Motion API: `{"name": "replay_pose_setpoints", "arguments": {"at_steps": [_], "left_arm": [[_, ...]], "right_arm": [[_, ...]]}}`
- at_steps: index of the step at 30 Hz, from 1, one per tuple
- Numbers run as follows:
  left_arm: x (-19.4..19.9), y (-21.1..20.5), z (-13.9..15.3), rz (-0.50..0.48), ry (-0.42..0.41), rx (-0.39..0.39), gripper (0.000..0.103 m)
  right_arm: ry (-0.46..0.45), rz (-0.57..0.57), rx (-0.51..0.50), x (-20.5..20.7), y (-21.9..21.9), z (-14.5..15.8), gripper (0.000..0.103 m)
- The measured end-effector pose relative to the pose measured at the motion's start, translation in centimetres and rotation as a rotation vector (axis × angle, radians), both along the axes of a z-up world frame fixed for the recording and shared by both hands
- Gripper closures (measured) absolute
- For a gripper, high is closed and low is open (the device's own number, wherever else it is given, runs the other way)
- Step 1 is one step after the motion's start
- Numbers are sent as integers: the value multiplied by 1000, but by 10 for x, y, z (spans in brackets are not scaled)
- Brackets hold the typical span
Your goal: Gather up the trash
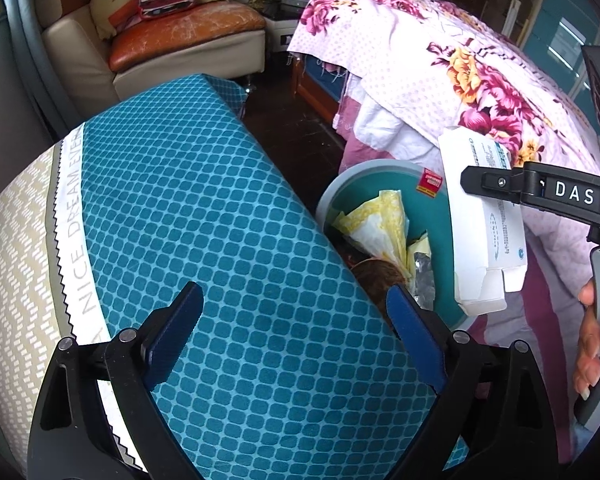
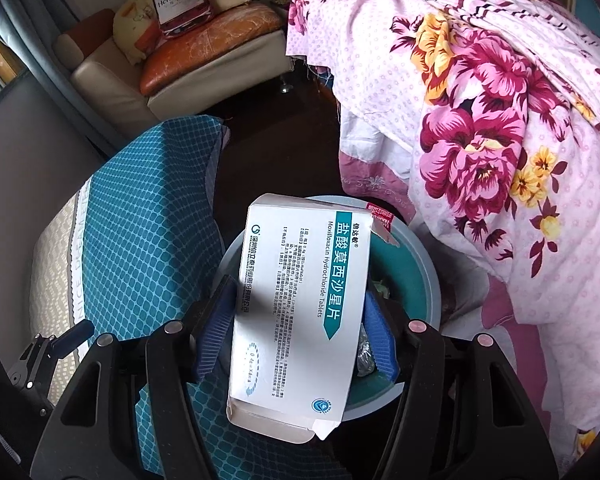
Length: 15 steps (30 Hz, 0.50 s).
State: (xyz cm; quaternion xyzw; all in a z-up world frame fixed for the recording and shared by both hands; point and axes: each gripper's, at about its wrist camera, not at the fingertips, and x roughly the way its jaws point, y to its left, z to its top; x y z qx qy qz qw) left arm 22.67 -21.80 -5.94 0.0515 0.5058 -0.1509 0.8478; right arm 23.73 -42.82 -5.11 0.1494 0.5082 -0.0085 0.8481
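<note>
My right gripper [image 2: 298,336] is shut on a white medicine box [image 2: 300,300] with a teal stripe. It holds the box tilted over the round bin [image 2: 430,280]. The bin has a grey rim [image 1: 340,182], a teal inside, and yellow wrappers [image 1: 380,220] and foil lying in it. In the left wrist view the same box [image 1: 480,220] hangs at the bin's right edge. My left gripper [image 1: 296,320] is wide open and empty above the teal pillow, just left of the bin. One of its blue fingertips [image 2: 74,330] shows low at the left in the right wrist view.
A big teal checked pillow [image 1: 220,220] lies left of the bin. A pink floral quilt [image 2: 500,120] hangs over the bed to the right. Between them is dark floor. At the back stands a cream and orange sofa [image 1: 160,40]. A person's hand [image 1: 592,340] grips the right handle.
</note>
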Motion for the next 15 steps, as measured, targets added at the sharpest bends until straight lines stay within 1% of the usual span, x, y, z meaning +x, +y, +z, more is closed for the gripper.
{"name": "replay_pose_setpoints", "arguments": {"at_steps": [4, 5, 6, 8, 9, 14, 15], "left_arm": [[0, 11, -1, 10, 6, -13, 9], [0, 14, -1, 12, 7, -15, 9], [0, 14, -1, 14, 8, -17, 9], [1, 18, -1, 20, 12, -23, 9], [1, 19, -1, 21, 13, -25, 9], [-1, 26, 2, 25, 12, -29, 9], [-2, 26, 2, 26, 14, -31, 9]], "right_arm": [[15, 7, -11, 2, 7, -1, 43], [18, 7, -14, 3, 8, -1, 37], [19, 7, -17, 3, 10, -1, 33], [22, 14, -21, 3, 14, 0, 33], [25, 18, -22, 3, 16, 0, 30], [35, 35, -16, 2, 25, 3, 26], [37, 40, -19, 0, 27, 4, 24]]}}
